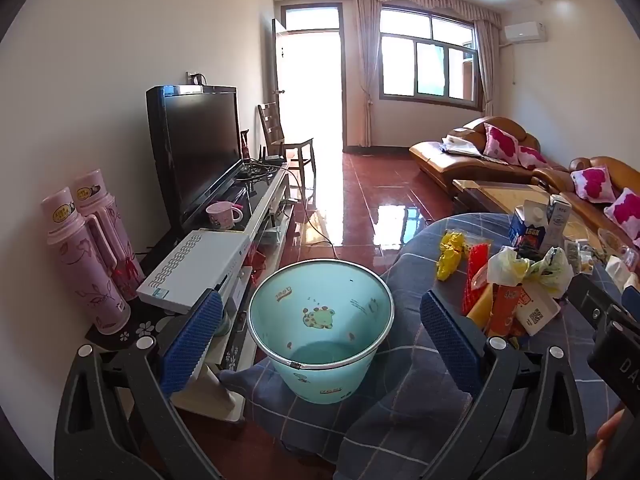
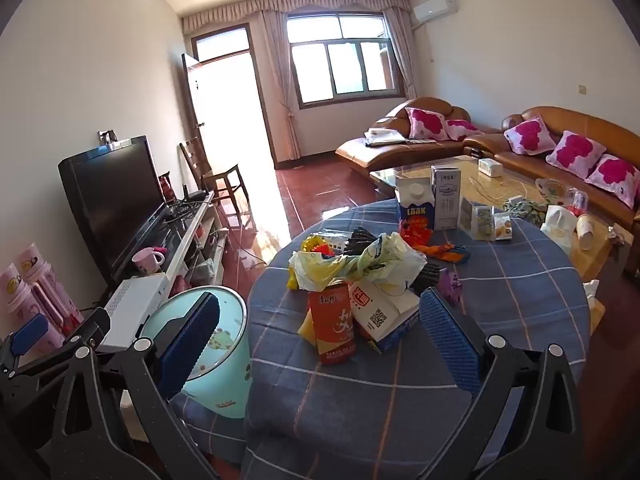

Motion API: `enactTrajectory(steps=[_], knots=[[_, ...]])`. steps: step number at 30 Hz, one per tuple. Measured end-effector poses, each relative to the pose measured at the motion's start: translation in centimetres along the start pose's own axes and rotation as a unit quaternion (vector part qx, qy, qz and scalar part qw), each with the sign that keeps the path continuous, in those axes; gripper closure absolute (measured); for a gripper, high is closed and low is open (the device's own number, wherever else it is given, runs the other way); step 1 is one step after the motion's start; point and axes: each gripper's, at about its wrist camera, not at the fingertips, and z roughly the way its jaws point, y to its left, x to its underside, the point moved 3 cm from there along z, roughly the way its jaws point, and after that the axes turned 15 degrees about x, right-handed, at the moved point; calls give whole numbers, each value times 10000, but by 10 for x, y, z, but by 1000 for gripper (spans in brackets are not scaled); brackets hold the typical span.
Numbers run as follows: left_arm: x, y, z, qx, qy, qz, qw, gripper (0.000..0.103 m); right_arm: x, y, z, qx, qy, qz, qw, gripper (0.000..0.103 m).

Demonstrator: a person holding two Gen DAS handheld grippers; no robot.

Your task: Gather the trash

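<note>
A light-blue trash bin [image 1: 320,328] with a frog picture stands empty beside the round table covered in a blue checked cloth [image 2: 500,300]. My left gripper [image 1: 320,336] is open and empty, its fingers on either side of the bin's rim from above. A pile of trash lies on the table: a red drink carton [image 2: 332,328], a white box with a QR code [image 2: 380,314], crumpled plastic bags [image 2: 360,260] and a blue milk carton [image 2: 416,210]. My right gripper [image 2: 320,332] is open and empty, just in front of the red carton. The bin also shows in the right wrist view [image 2: 224,364].
A TV stand [image 1: 264,204] with a television [image 1: 200,152], a white box [image 1: 196,268] and two pink thermoses [image 1: 88,260] is on the left. A glass coffee table [image 2: 500,184] and brown sofas [image 2: 560,140] are behind the round table. The floor is red tile.
</note>
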Motion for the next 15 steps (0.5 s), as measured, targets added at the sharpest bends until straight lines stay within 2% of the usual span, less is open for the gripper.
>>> enactTrajectory(steps=[15], knots=[[3, 0, 2, 41, -15, 36, 10000, 6, -1, 0, 2, 99, 52, -82, 9999, 5]])
